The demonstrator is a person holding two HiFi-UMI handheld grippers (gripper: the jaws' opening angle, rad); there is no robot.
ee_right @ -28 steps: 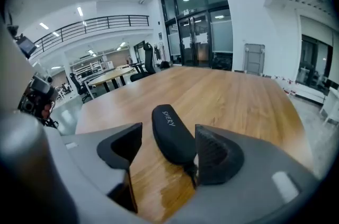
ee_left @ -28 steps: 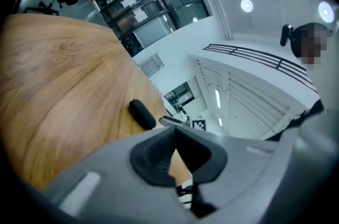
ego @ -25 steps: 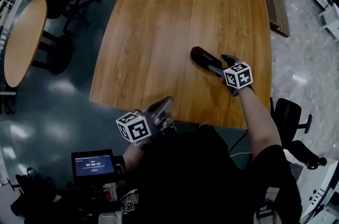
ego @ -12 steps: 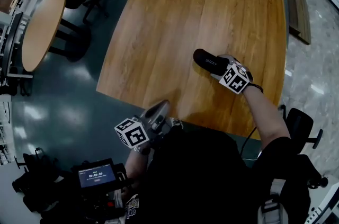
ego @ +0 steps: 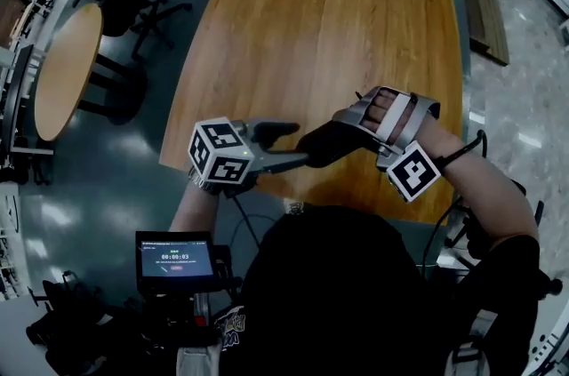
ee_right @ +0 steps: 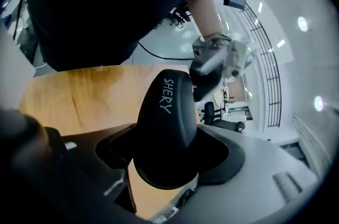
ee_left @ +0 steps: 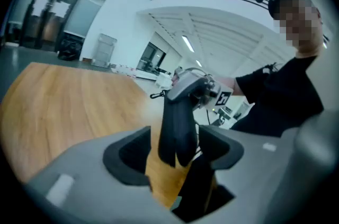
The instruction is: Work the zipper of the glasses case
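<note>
Now the right gripper [ego: 348,132] pinches the case [ego: 322,143] by one end. Its jaws are pressed on the dark shell and hold the case off the worktop [ego: 329,28], over the near edge at about 5 o'clock. The case's free end points toward 9 o'clock, where the left gripper [ego: 283,145] meets it. The left gripper's jaws have just been opening and stand spread, with the case's tip between them and neither pad visibly pressing it. White lettering on the case reads SHERY in the right gripper view.
</note>
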